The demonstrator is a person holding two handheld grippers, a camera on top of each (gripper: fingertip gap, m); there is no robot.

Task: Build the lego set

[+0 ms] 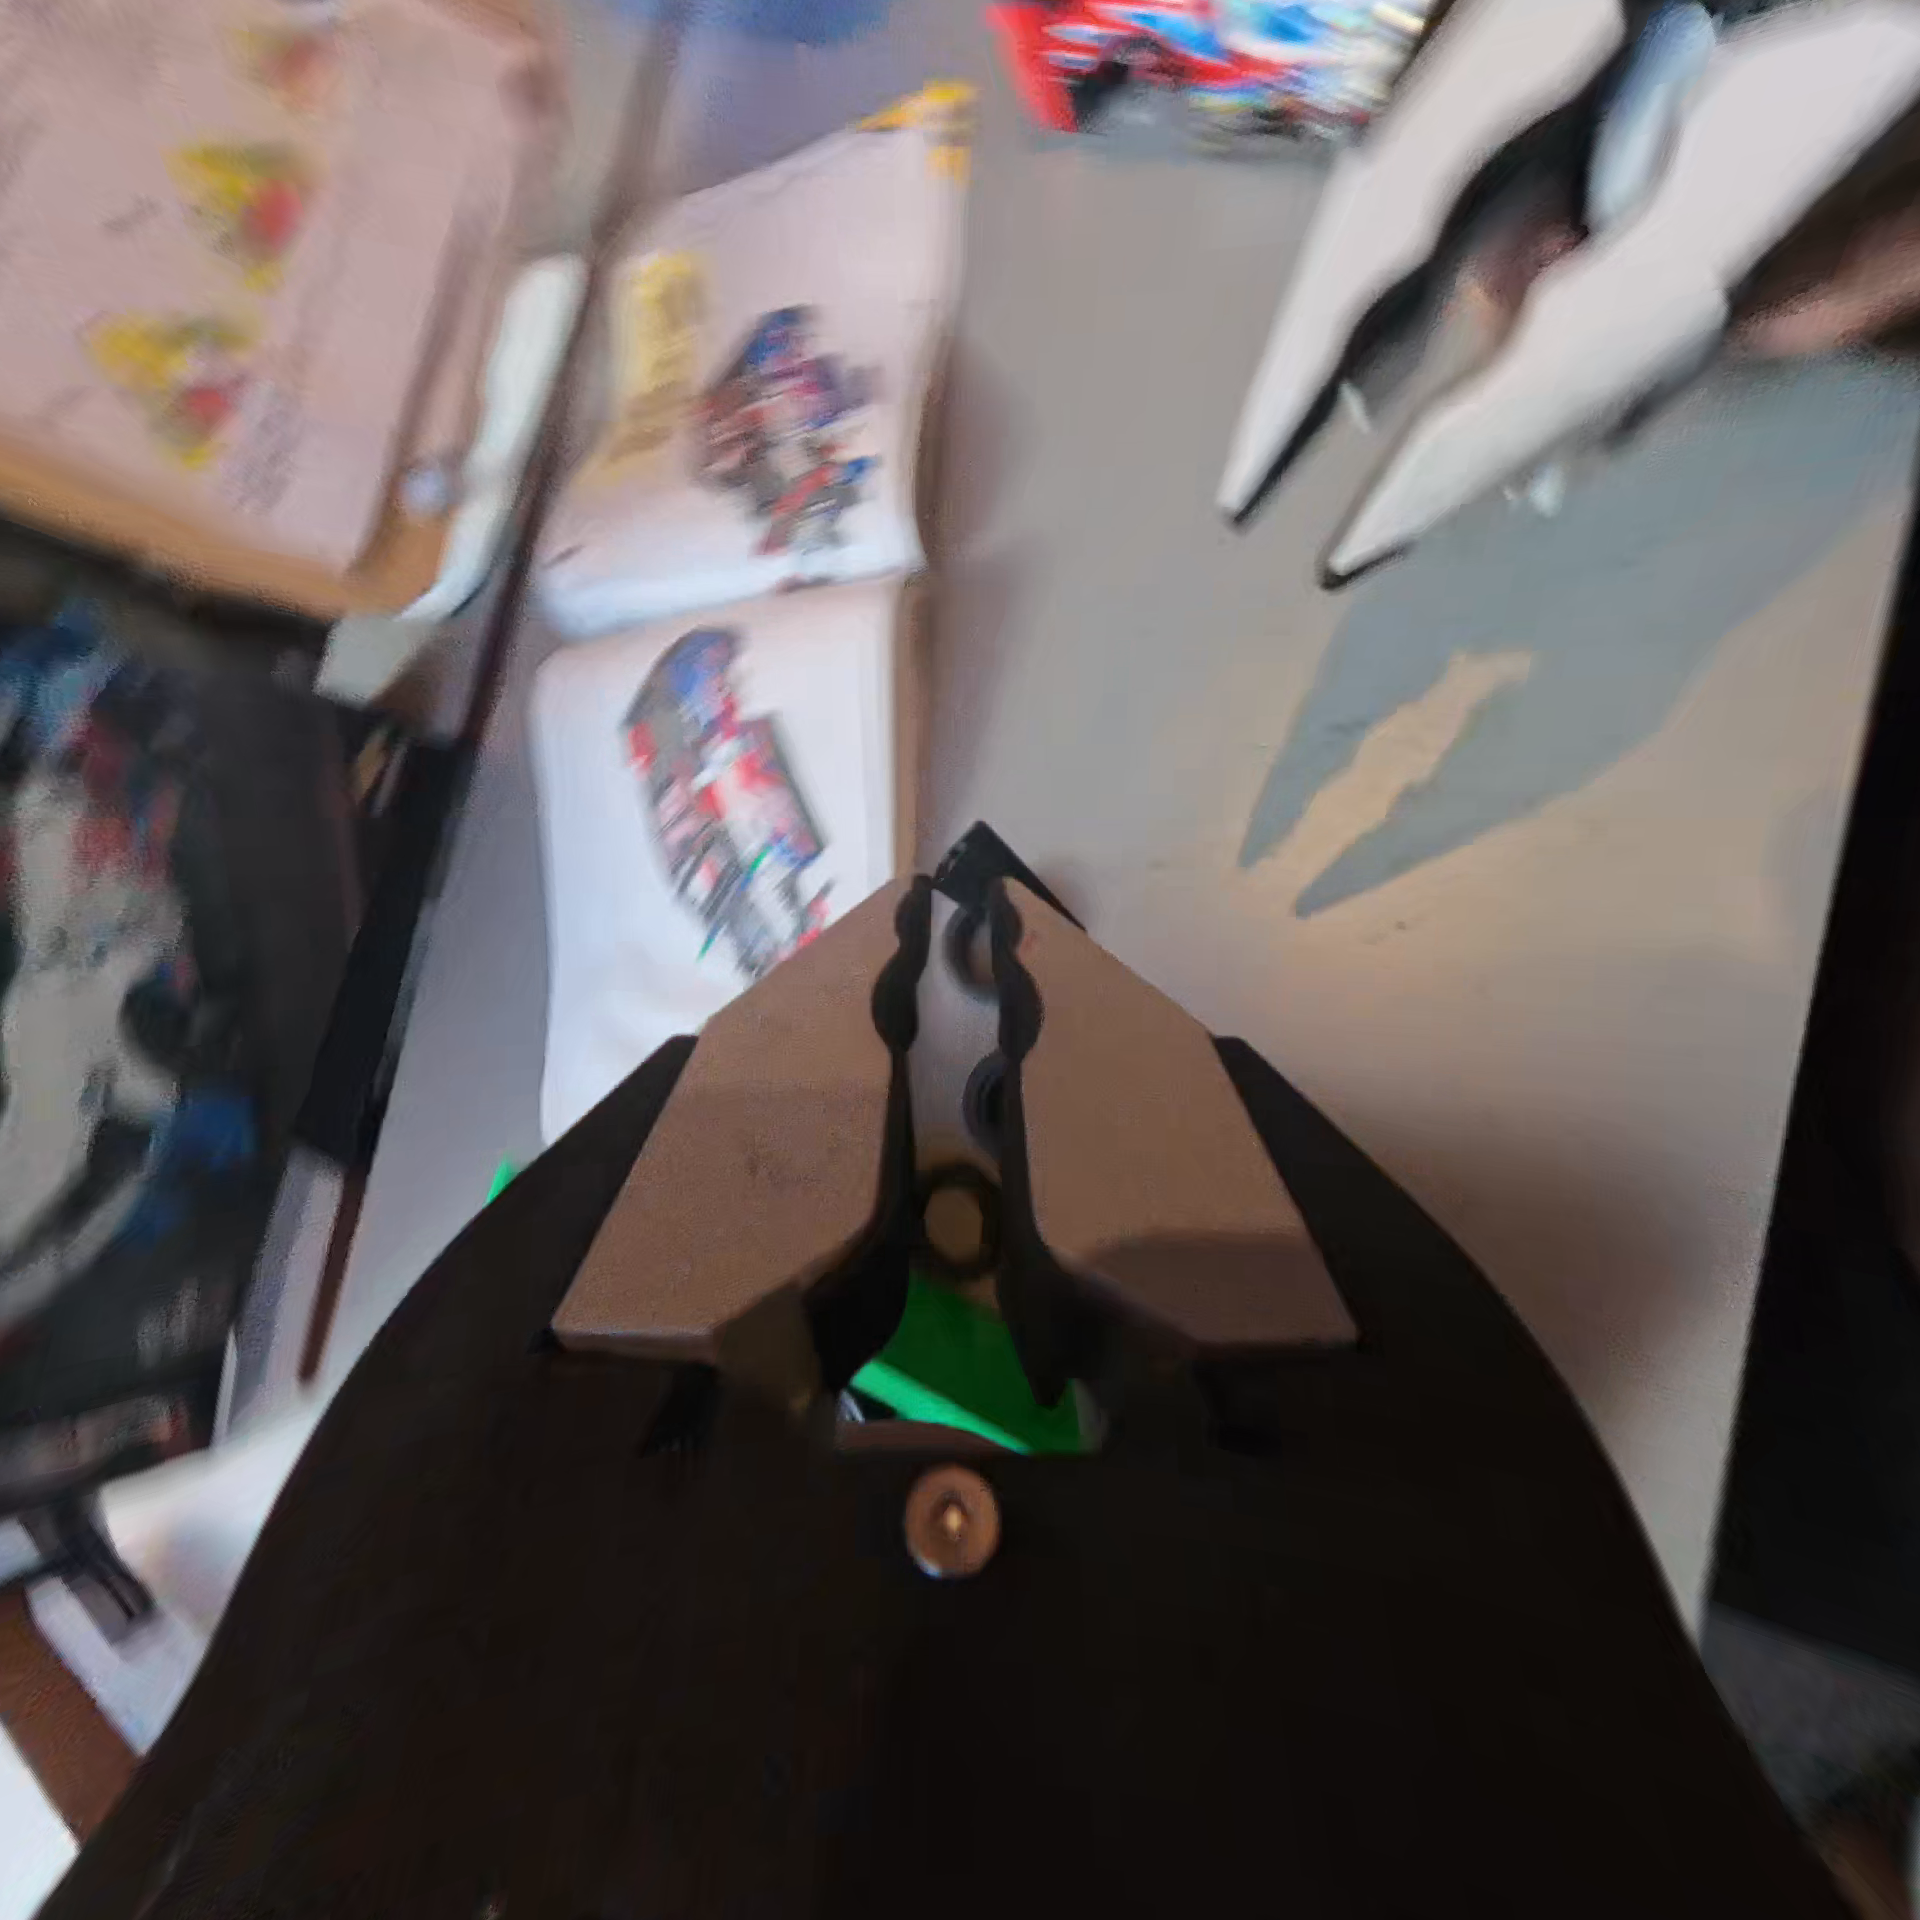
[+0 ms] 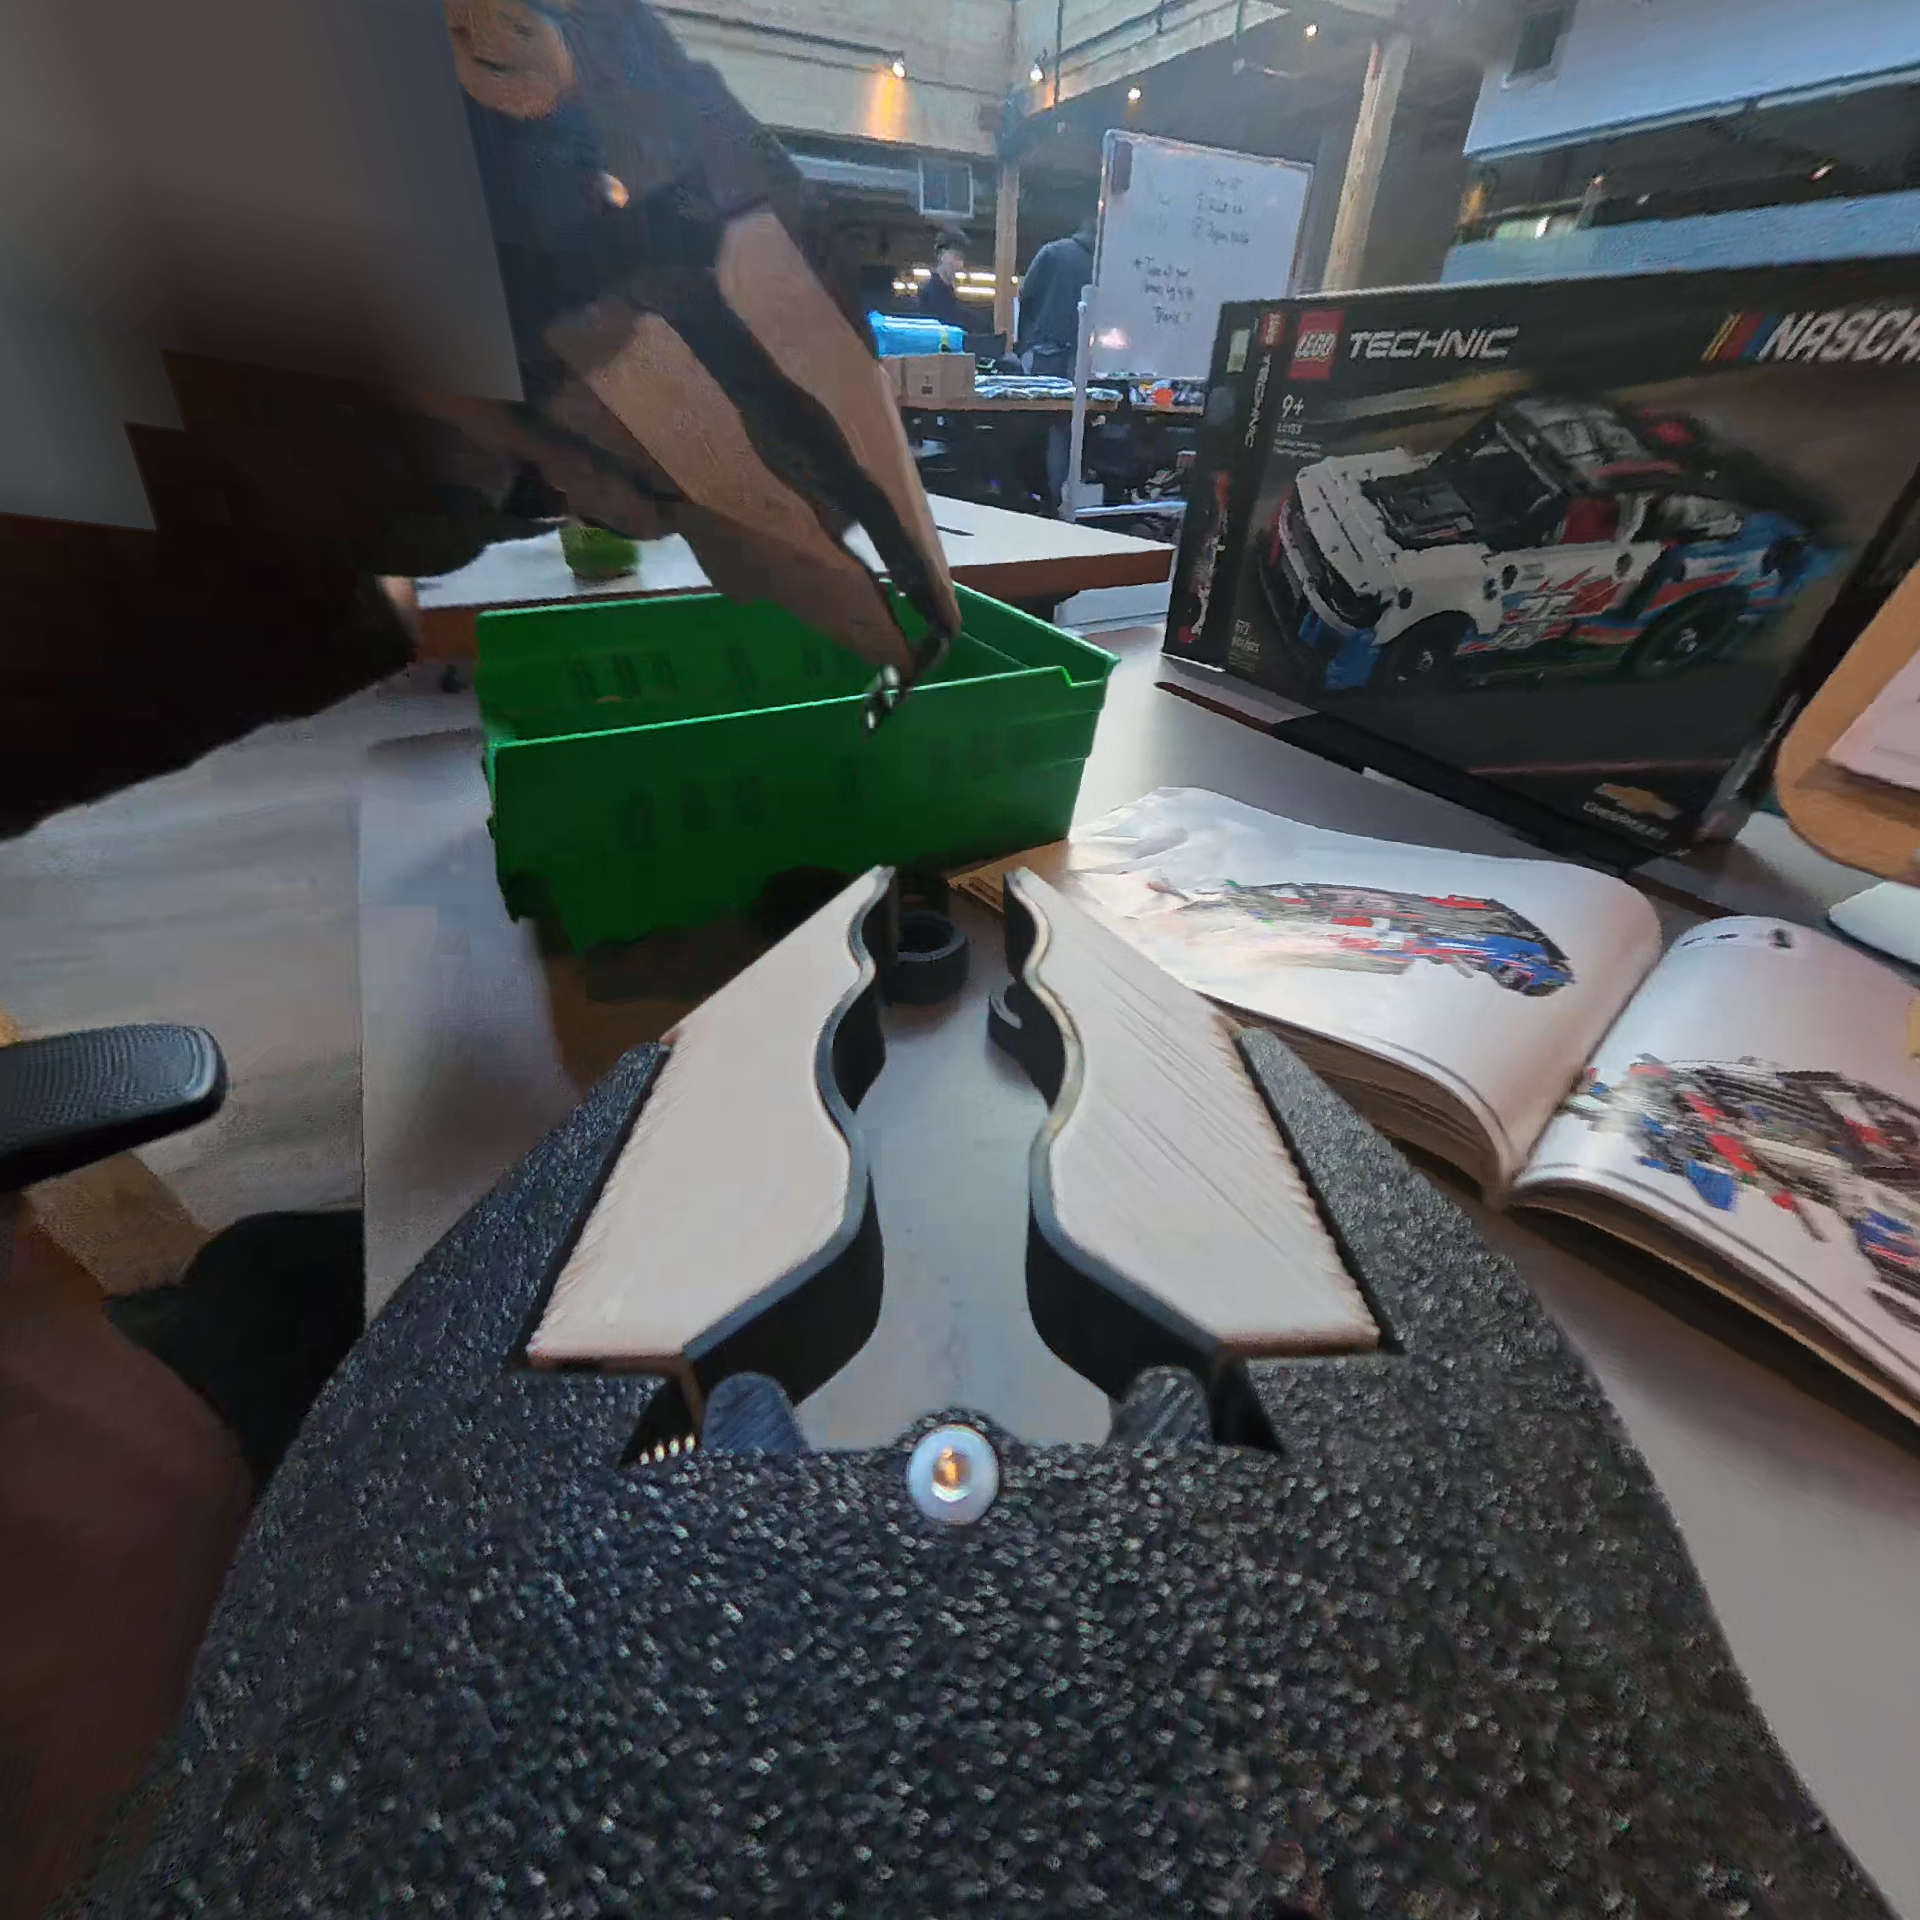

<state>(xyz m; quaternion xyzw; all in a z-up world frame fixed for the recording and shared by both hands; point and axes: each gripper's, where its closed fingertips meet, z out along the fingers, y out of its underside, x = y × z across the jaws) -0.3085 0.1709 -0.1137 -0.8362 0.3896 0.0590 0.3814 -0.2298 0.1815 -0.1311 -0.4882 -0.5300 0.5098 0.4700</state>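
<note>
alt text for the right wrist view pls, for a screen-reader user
The right claw is open just above a table, pointing at a small black ring piece in front of a green bin. The left claw hovers over the bin, shut on a small dark part. An open instruction booklet and the set's box lie to the right.

A pale, smooth-topped worktable (image 2: 1039, 1226) fills the foreground; behind it a white freestanding whiteboard (image 2: 1195, 249) beside a wooden post (image 2: 1366, 156); small warm ceiling lamps (image 2: 899, 69) glow overhead.
</note>
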